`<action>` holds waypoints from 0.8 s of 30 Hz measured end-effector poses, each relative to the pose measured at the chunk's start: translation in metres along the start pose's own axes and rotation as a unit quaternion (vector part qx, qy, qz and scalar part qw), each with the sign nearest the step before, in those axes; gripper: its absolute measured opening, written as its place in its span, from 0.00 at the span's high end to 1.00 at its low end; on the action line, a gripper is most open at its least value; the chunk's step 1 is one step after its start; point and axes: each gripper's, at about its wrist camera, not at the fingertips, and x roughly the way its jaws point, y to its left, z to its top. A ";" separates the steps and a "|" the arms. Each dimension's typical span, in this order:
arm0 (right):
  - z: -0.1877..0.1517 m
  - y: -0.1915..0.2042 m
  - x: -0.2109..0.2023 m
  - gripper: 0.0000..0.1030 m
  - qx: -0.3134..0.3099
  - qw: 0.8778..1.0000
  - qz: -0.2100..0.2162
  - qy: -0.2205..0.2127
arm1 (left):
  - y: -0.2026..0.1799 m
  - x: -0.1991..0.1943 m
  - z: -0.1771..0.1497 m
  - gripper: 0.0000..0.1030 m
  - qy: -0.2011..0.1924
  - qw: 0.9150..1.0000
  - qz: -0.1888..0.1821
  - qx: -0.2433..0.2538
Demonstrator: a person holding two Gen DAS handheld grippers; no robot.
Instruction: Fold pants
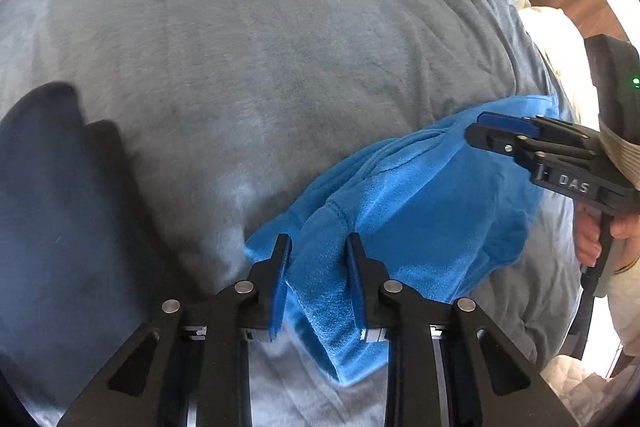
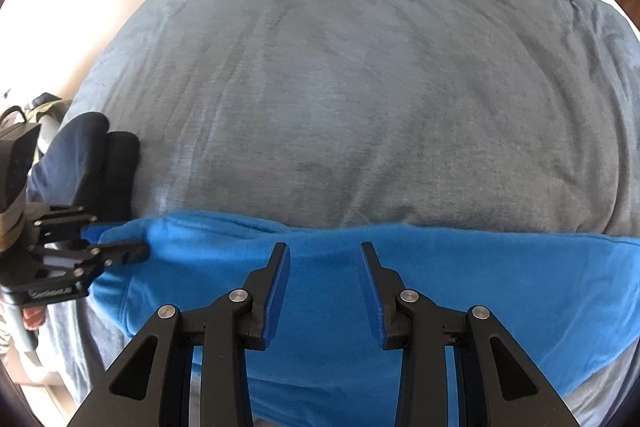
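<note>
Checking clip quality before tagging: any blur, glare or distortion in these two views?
Left wrist view: strong fisheye bulge, dark shadow lower left on the grey blanket, blown-out white at the right edge. Right wrist view: same bulge, overexposed wall top left, blue pants slightly soft at their far edge.

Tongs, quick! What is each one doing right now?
Left tongs: shut on the blue pants.
Right tongs: over the pants, grip cannot be told.
</note>
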 end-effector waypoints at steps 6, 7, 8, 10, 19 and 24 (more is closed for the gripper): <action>0.003 0.012 0.012 0.66 -0.006 1.000 0.012 0.010 | 0.018 0.009 0.000 0.74 0.023 0.999 -0.001 -0.044; 0.003 0.014 0.015 0.66 -0.006 1.000 0.011 0.011 | 0.019 0.015 0.003 0.74 0.028 0.999 0.005 -0.046; 0.003 0.015 0.018 0.66 -0.008 1.000 0.011 0.013 | 0.018 0.019 0.005 0.73 0.029 0.998 0.009 -0.046; 0.003 0.016 0.023 0.66 -0.010 1.000 0.005 0.012 | 0.017 0.028 0.010 0.73 0.038 0.998 0.022 -0.042; 0.007 0.006 0.053 0.66 0.008 0.999 -0.016 0.030 | 0.009 0.012 0.009 0.52 -0.005 0.998 0.054 -0.028; 0.004 0.010 0.025 0.66 0.007 1.000 -0.025 -0.006 | -0.023 -0.033 -0.004 0.48 -0.083 0.988 0.121 0.040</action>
